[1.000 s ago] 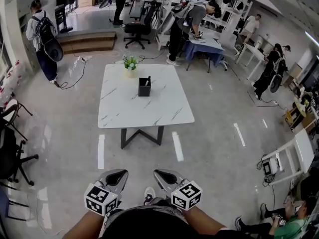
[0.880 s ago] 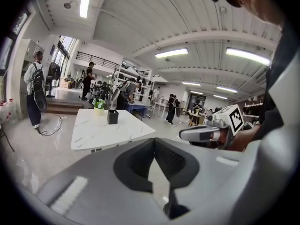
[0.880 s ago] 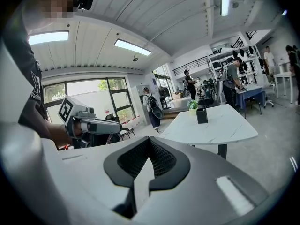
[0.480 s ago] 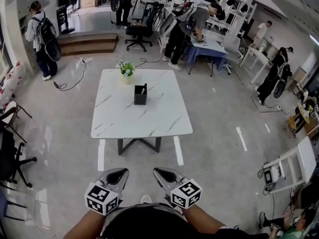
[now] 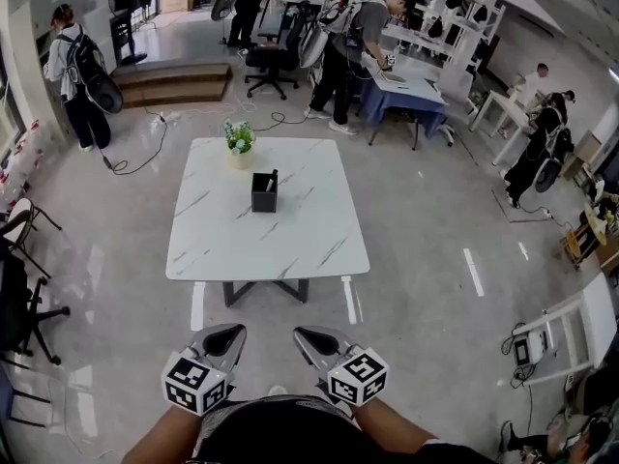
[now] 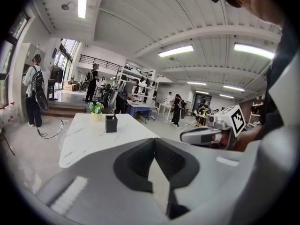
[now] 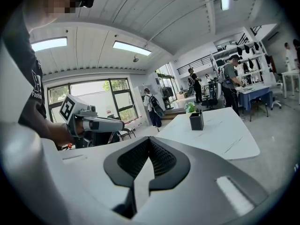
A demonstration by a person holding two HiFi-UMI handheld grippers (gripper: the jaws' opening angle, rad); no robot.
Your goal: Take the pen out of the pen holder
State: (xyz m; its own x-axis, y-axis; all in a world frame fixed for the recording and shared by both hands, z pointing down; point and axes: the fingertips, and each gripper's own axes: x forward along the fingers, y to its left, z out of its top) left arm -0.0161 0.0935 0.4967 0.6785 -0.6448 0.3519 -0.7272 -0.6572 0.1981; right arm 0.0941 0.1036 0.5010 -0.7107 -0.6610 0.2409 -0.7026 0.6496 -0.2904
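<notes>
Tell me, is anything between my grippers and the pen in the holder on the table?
Nothing visible. Between the left gripper, the right gripper and the pen in its holder lie only floor and bare table. The flower pot stands beyond the holder.

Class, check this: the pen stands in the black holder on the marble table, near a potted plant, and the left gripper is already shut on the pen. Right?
No. The left gripper is shut on nothing and held well short of the table, as the left gripper view shows. The pen does stand in the black holder, near the potted plant.
</notes>
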